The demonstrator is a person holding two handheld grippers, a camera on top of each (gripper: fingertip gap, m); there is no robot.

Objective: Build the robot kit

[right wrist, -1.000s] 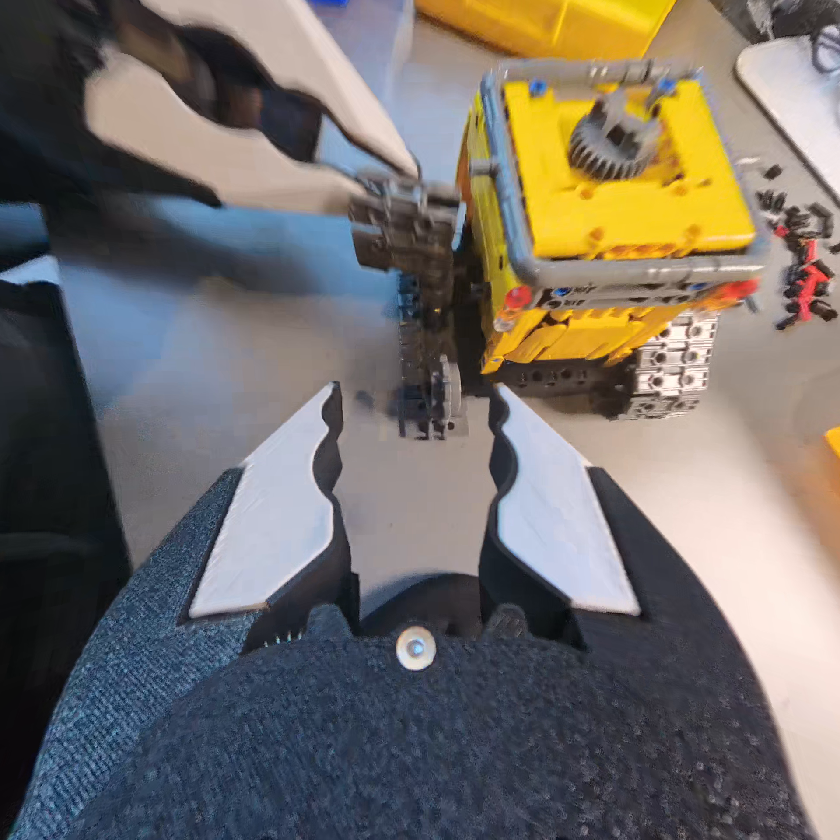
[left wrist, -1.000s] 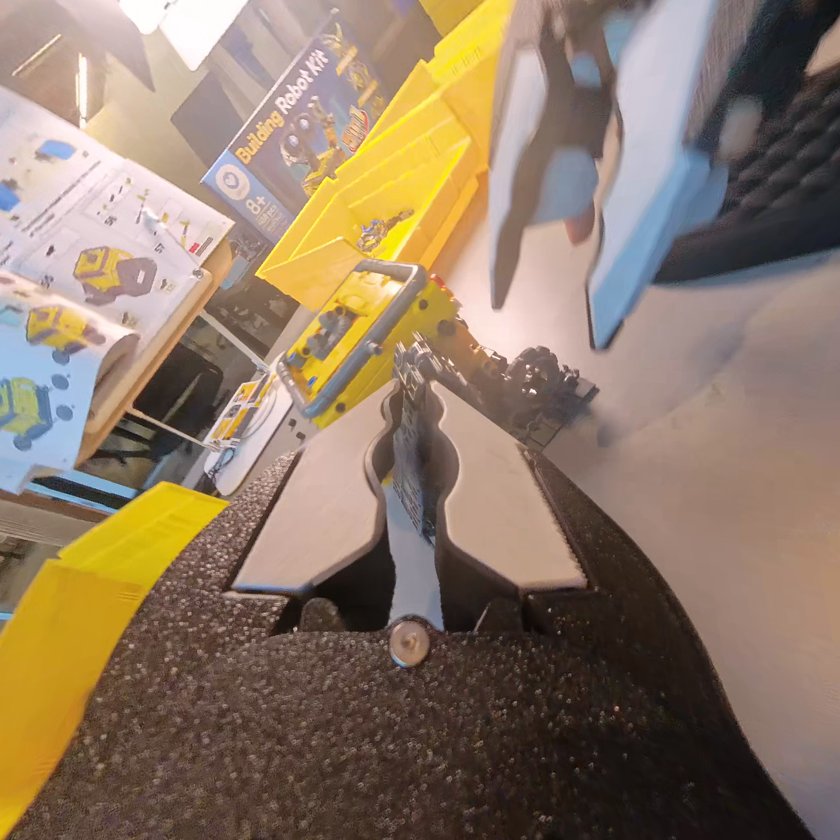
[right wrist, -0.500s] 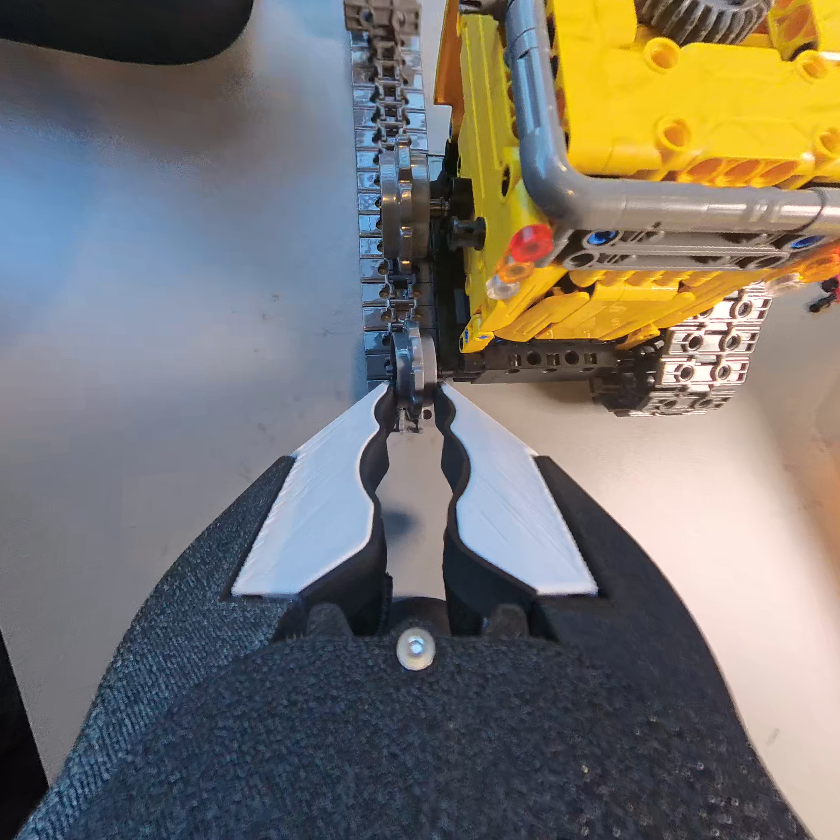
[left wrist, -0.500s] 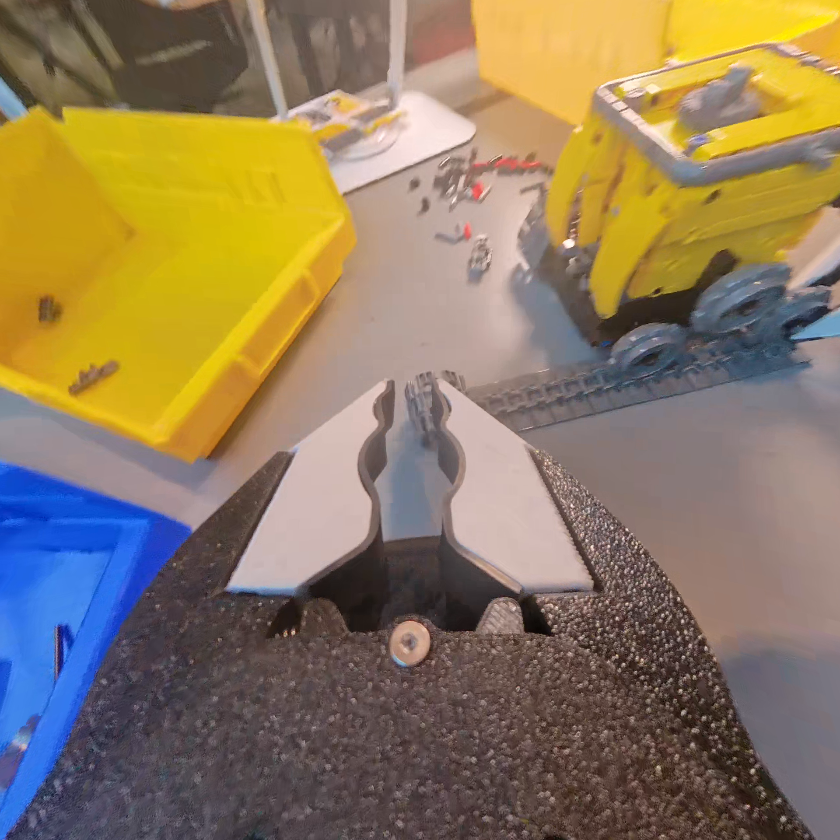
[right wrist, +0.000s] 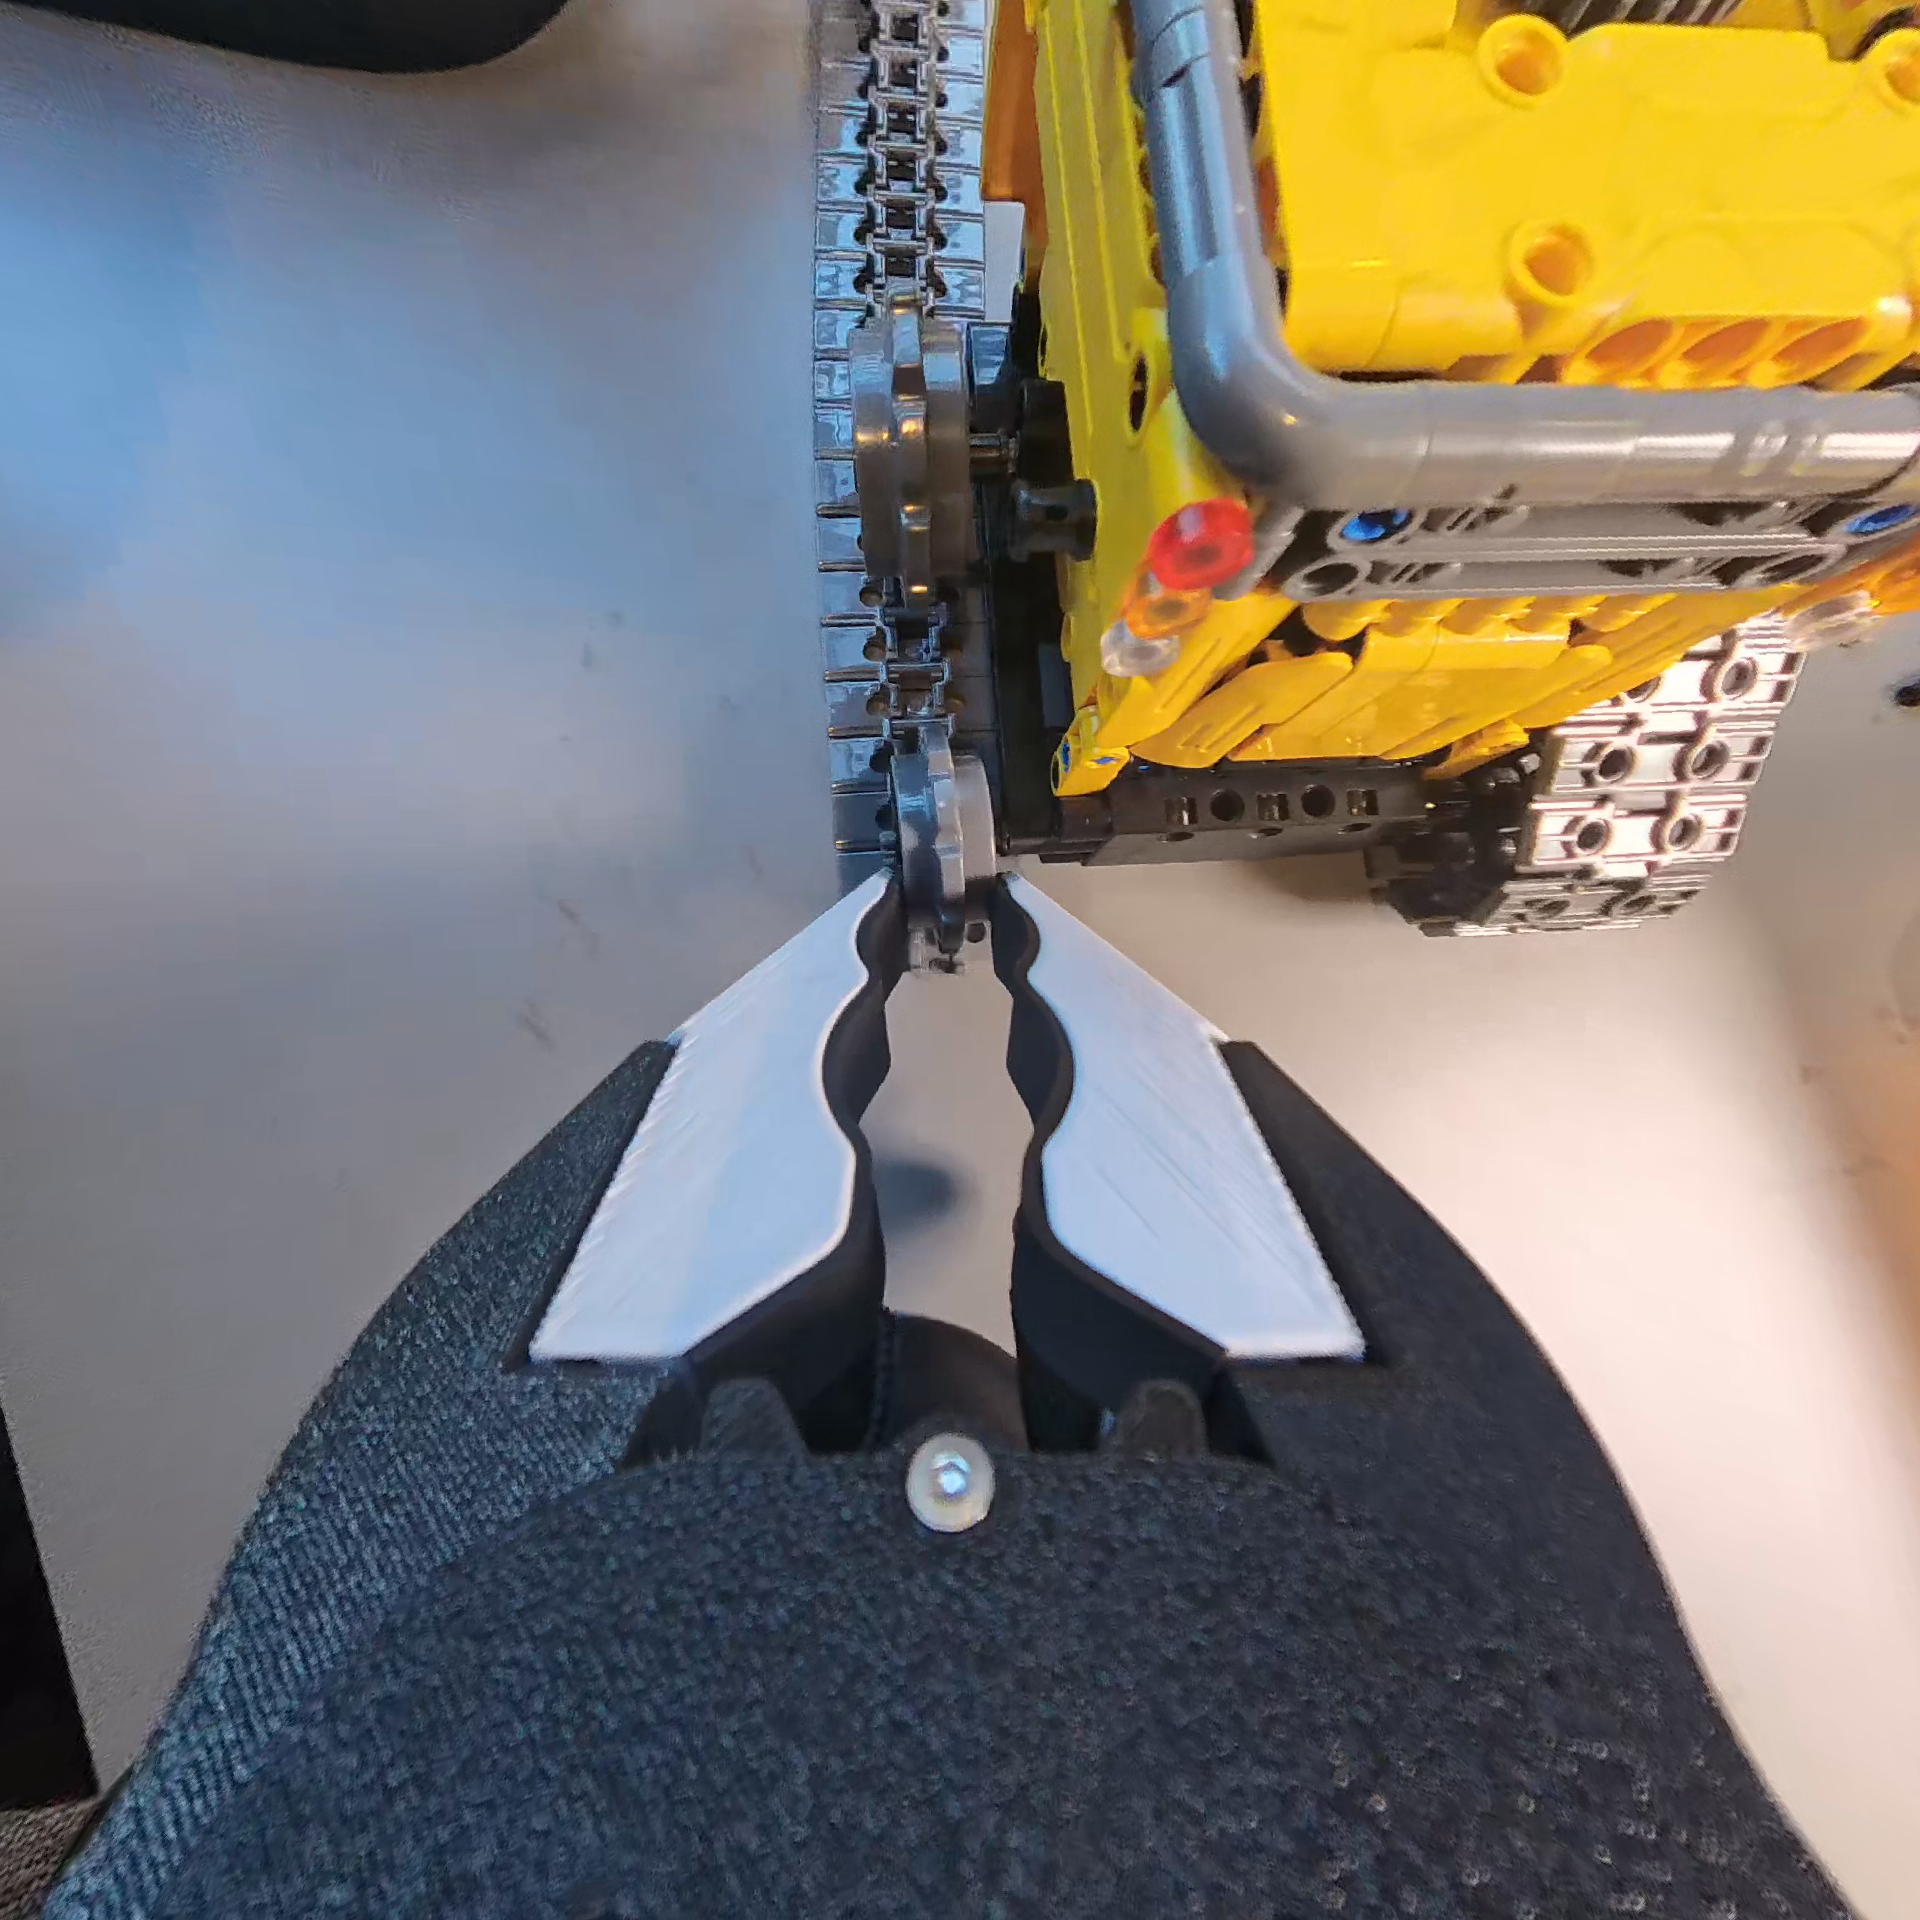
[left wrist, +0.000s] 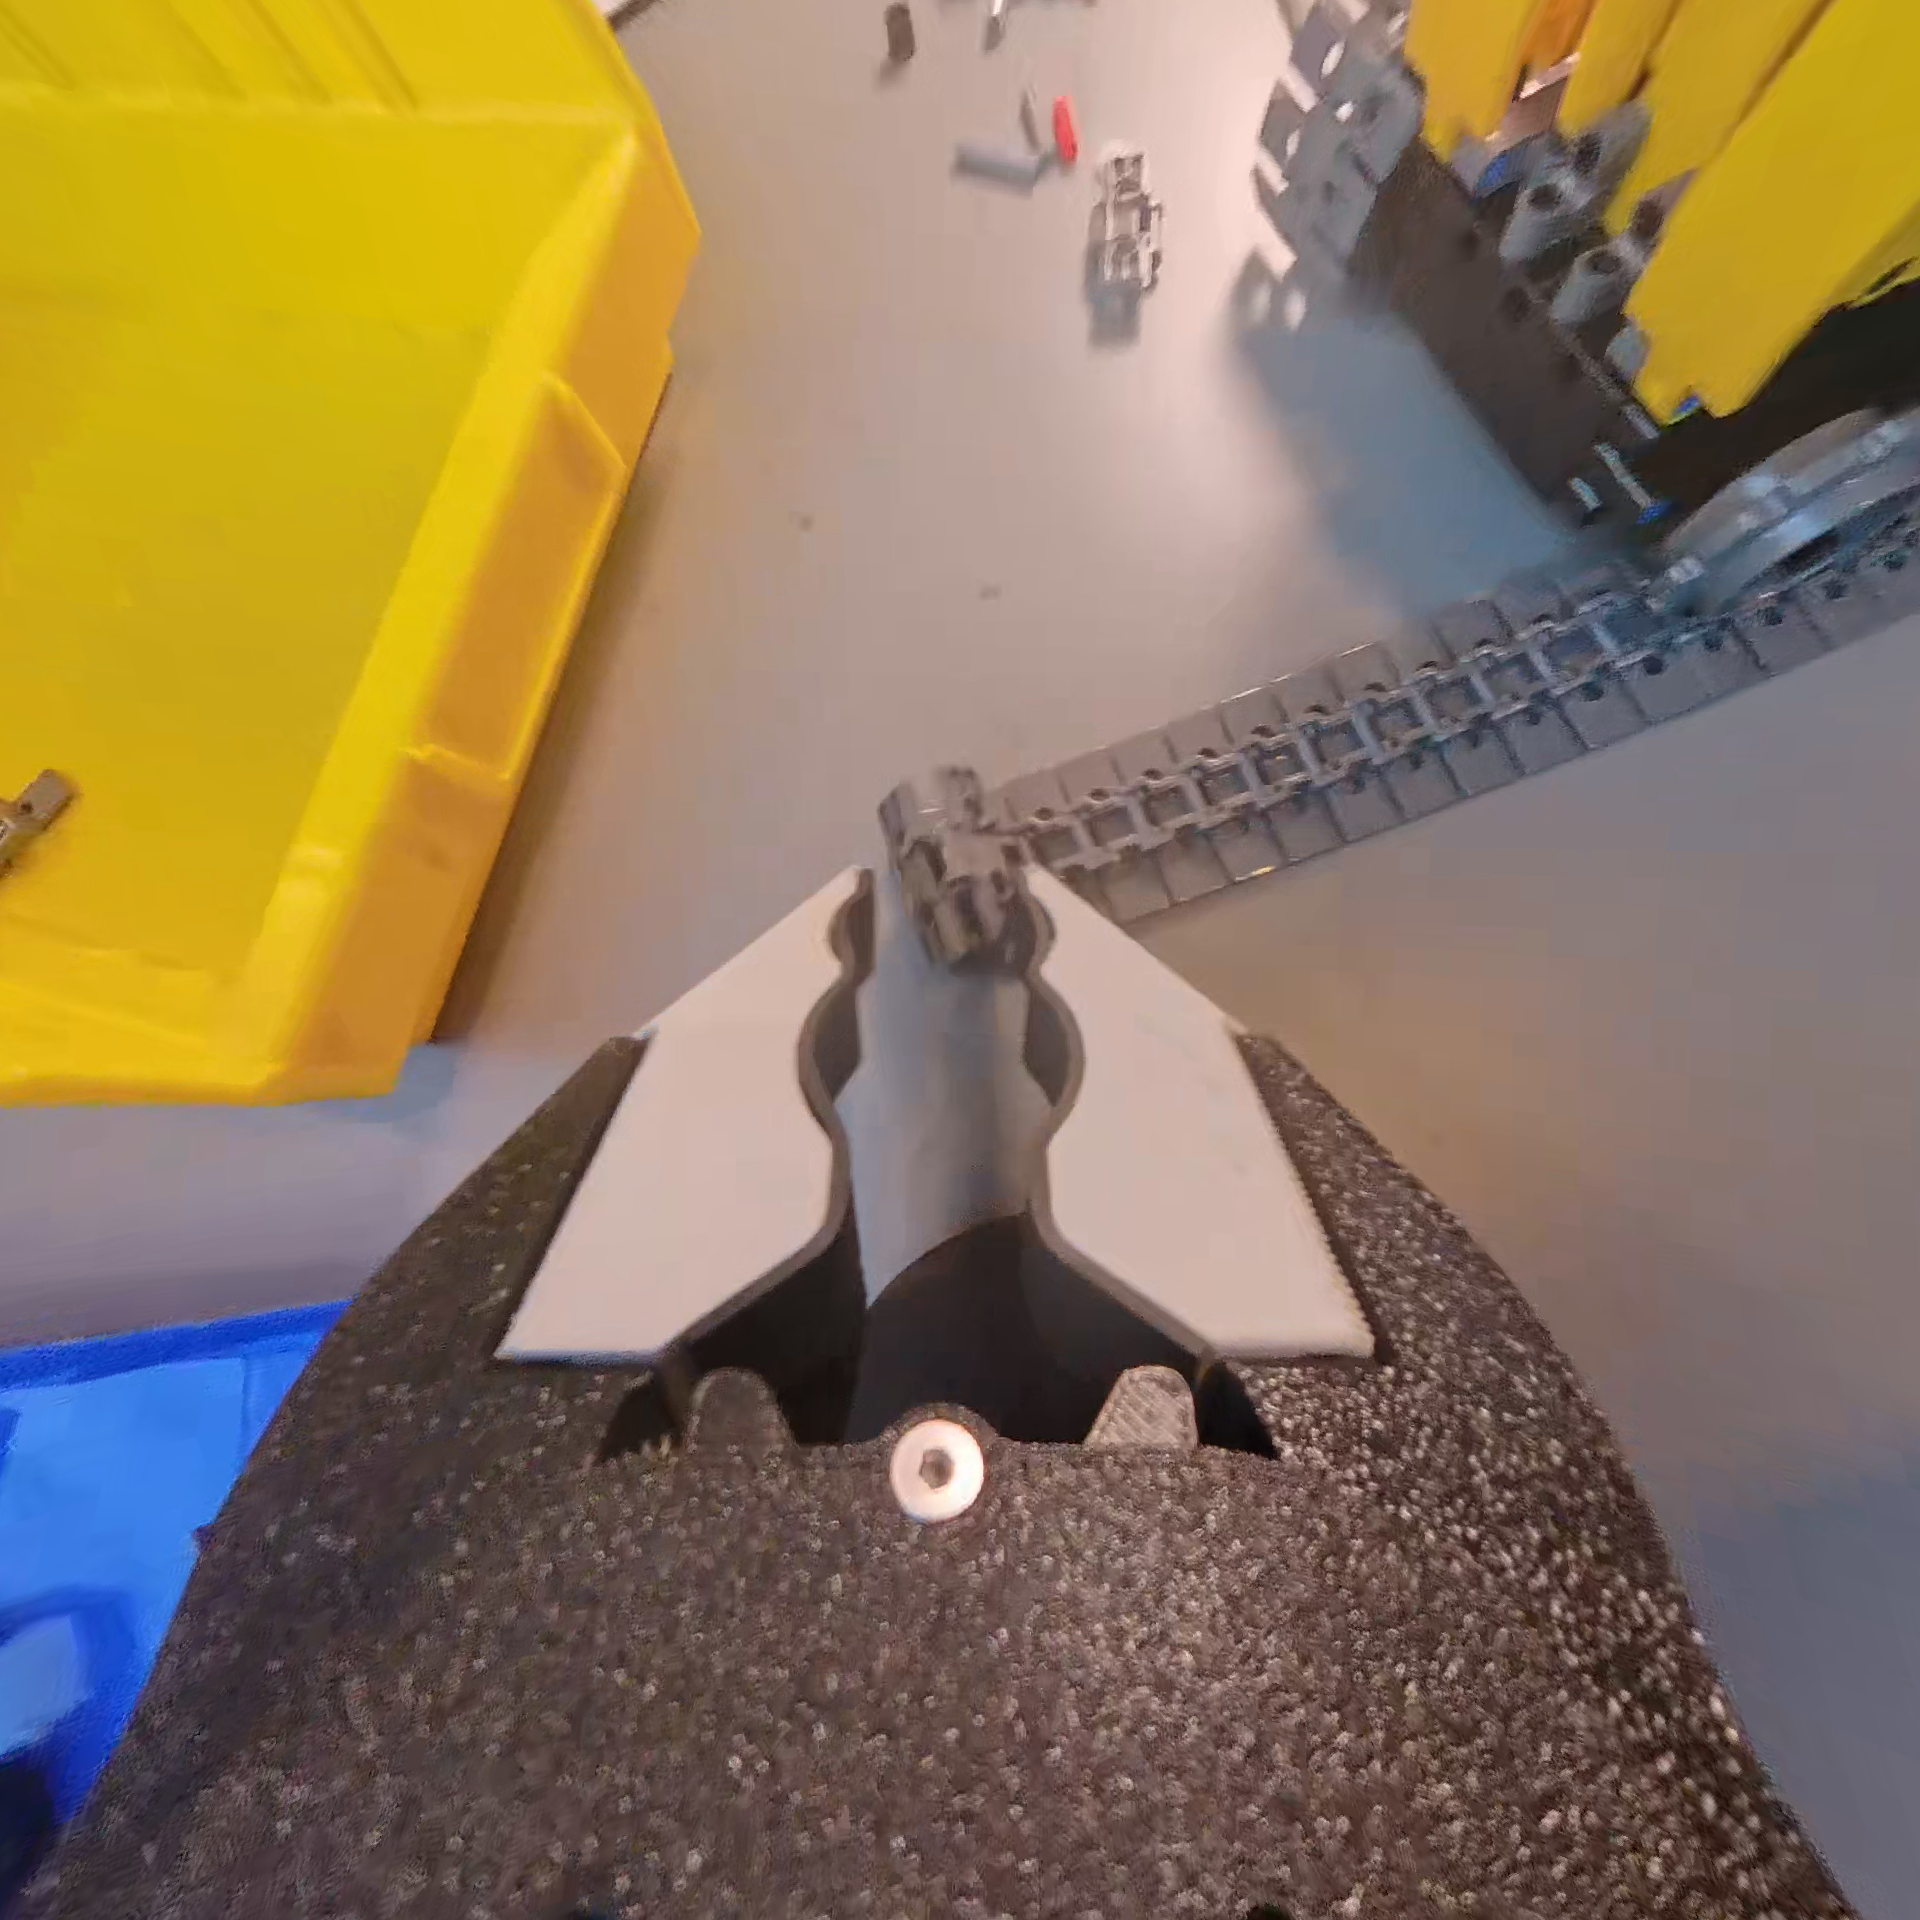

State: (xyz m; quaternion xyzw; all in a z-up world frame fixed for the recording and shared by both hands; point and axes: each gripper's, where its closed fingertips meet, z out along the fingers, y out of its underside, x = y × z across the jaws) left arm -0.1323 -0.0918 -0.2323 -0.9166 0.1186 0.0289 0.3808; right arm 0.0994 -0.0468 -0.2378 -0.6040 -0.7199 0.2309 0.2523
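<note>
Looking along the left gripper (left wrist: 956, 894), its jaws sit a little apart, with the curled end of the grey track (left wrist: 1309, 758) between the tips, touching the right one; I cannot tell if it is held tight. The track lies flat on the grey table (left wrist: 883, 499), running to the yellow brick truck (left wrist: 1704, 187). A yellow bin (left wrist: 312, 520) sits left. In the right view, the right gripper (right wrist: 940, 909) pinches a small grey wheel (right wrist: 935, 831) at the truck's (right wrist: 1455, 260) corner, on the track (right wrist: 894, 260). A gentle, steady hold seems best, since bricks pop off
</note>
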